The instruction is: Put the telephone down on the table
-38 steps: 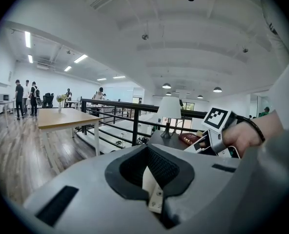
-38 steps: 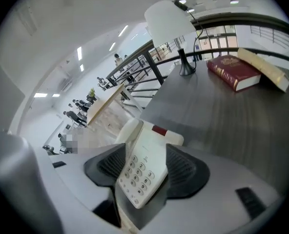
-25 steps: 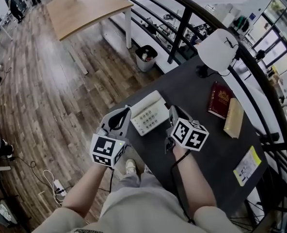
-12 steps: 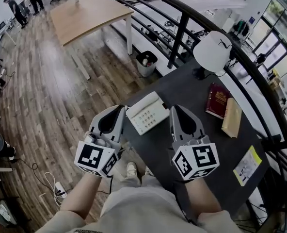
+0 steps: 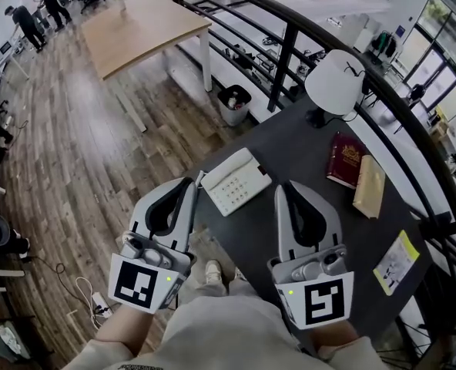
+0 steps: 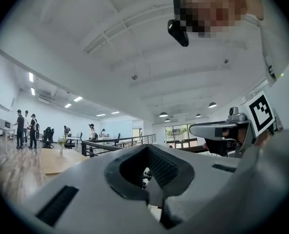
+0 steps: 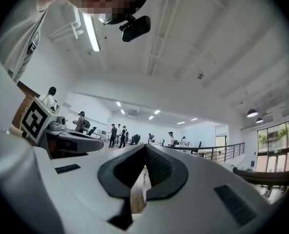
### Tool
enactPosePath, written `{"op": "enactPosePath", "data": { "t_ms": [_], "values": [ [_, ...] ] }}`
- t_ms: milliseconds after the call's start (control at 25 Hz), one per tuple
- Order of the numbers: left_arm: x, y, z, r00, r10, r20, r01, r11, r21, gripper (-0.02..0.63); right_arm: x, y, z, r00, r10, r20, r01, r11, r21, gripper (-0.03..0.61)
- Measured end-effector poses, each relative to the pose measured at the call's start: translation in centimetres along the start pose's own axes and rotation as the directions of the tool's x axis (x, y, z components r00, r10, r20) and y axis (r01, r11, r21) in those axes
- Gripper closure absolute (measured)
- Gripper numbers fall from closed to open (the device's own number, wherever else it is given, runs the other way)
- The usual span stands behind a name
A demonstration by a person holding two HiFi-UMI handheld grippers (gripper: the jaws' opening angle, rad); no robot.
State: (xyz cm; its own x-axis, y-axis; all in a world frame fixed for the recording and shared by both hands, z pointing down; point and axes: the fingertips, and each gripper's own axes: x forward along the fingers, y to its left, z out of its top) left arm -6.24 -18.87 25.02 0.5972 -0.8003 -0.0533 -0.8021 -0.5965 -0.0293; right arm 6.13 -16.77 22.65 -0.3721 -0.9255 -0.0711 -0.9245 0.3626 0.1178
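Resting flat on the table (image 5: 301,149) near its left edge, the telephone (image 5: 236,181), touched by no gripper. Held level to its left and right, a little short of it, the left gripper (image 5: 188,183) and the right gripper (image 5: 283,188), both apart from it. Jaws of both pressed together, tips meeting, nothing between them.

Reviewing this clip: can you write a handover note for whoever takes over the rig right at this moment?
Left gripper: shut, empty, beside the table's near corner.
Right gripper: shut, empty, above the table's near edge.
Telephone: lying flat on the dark table, just beyond both grippers; neither touches it.
Done: telephone is down and released.
Left: nothing apparent for this task.
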Motion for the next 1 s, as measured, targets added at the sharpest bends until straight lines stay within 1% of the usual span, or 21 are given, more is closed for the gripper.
{"op": "enactPosePath", "data": {
  "t_ms": [120,240,320,440,600,720,800,920,1000],
  "values": [
    [-0.6,-0.7,0.9,1.0,-0.001,0.028,0.001,1.0,0.006,0.609,-1.3,0.0,0.9,1.0,-0.007,0.028,0.008,0.999,-0.04,0.574],
    [-1.2,-1.1,0.4,1.0,0.01,0.01,-0.01,1.0,0.018,0.61,-2.0,0.2,0.5,1.0,-0.006,0.027,0.008,0.999,-0.054,0.574],
    [-1.7,-1.3,0.0,1.0,0.014,0.006,-0.014,0.999,0.032,0.609,-2.3,0.4,-0.4,1.0,-0.002,0.017,0.003,0.999,-0.038,0.574],
    [-2.3,-1.4,-1.2,1.0,0.029,-0.002,-0.029,0.998,0.055,0.61,-2.2,0.6,-2.3,1.0,-0.006,0.007,0.006,1.0,0.017,0.574],
    [-2.9,-1.3,-3.1,0.999,0.04,-0.037,-0.039,0.999,0.027,0.61,-1.9,1.3,-4.2,1.0,-0.01,-0.016,0.011,0.999,0.033,0.575],
    [-3.3,-1.2,-3.8,0.997,0.049,-0.053,-0.047,0.998,0.031,0.609,-1.6,1.8,-5.0,0.999,-0.002,-0.045,0.005,0.999,0.052,0.575],
    [-3.5,-1.1,-3.9,0.997,0.053,-0.052,-0.052,0.998,0.026,0.609,-1.6,2.0,-5.1,0.999,0.003,-0.052,-0.001,0.999,0.043,0.575],
    [-4.1,-0.7,-3.2,0.997,0.073,-0.017,-0.073,0.997,0.014,0.609,-1.6,1.9,-5.1,0.999,0.002,-0.052,0.0,0.999,0.041,0.575],
    [-4.3,-0.4,-3.0,0.997,0.079,-0.008,-0.079,0.997,0.026,0.609,-1.5,1.9,-5.1,0.999,0.002,-0.052,0.0,0.999,0.041,0.575]
  ]
}}
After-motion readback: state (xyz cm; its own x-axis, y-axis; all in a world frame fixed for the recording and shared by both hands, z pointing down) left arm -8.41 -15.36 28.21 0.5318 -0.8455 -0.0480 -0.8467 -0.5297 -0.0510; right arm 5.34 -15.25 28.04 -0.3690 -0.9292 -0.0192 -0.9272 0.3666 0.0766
